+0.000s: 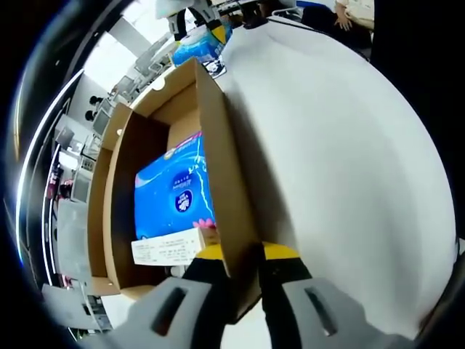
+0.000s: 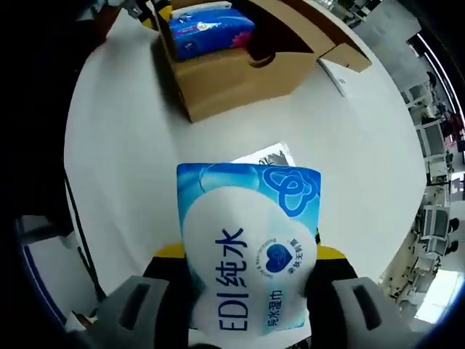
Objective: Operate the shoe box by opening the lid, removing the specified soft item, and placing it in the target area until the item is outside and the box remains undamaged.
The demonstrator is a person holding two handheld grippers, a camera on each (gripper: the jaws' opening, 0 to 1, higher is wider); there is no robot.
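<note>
- Left gripper view: the left gripper (image 1: pixel 243 273) has its yellow-tipped jaws clamped on one side wall of the open cardboard shoe box (image 1: pixel 225 182), one jaw inside the box and one outside.
- Where the jaws meet the cardboard is partly hidden by the wall's own edge, so the contact itself is hard to make out.
- Inside the box lies a blue soft pack (image 1: pixel 174 193) with a round dark-blue badge; its print is too small to read.
- A white label (image 1: pixel 166 251) shows at the box's near end, just below the blue pack; its lower edge is cut off by the jaw.
- The box stands on a white table (image 1: pixel 349 182). Beyond its far end a blue-and-white wipes pack (image 1: pixel 202 43) shows, partly cut off by the box rim and blurred.
- Right gripper view: the right gripper (image 2: pixel 251 280) is closed around that wipes pack (image 2: pixel 247 247), a soft blue-and-white packet with a heart emblem; the packet hides the jaws' inner faces.
- The packet is outside the box, held above the white table (image 2: pixel 123 182).
- A printed paper (image 2: pixel 265 156) lies on the table behind the packet, mostly hidden by it.
- Farther off stands the shoe box (image 2: pixel 240 73), its lid open, with the blue soft pack (image 2: pixel 211 27) inside; the box's far part is cut off at the view's edge.
</note>
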